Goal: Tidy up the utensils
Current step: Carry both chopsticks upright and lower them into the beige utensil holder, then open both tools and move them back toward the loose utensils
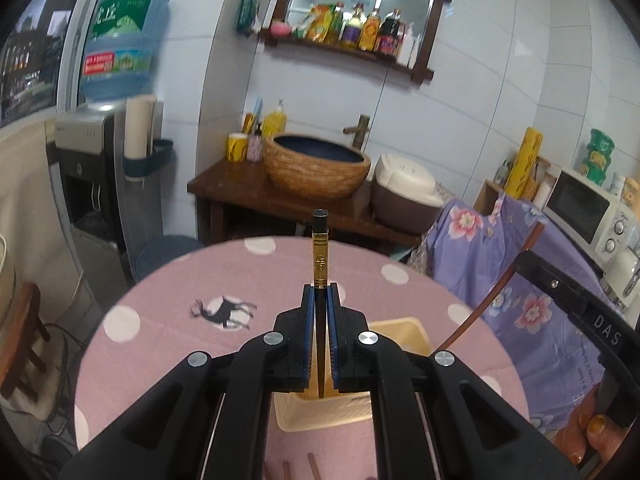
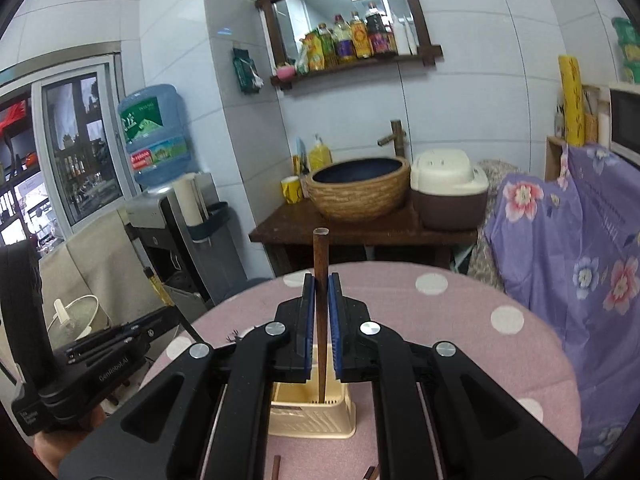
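On the pink table (image 1: 168,280), the beige holder (image 2: 312,408) sits low centre under both claws, left gripper (image 1: 320,304) clamping a black chopstick (image 1: 320,248), right gripper (image 2: 320,296) a brown chopstick (image 2: 321,252); either tip could catch the rim and tip it.

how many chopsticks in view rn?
4, perhaps more hidden: black gold-banded chopstick in left hand-held gripper, brown wooden chopstick in right hand-held gripper, two more on the pink tablecloth.

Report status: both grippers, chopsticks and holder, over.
Left gripper shut on black chopstick. Right gripper shut on brown chopstick. Both tips above beige holder, not yet in. Nothing blocking.
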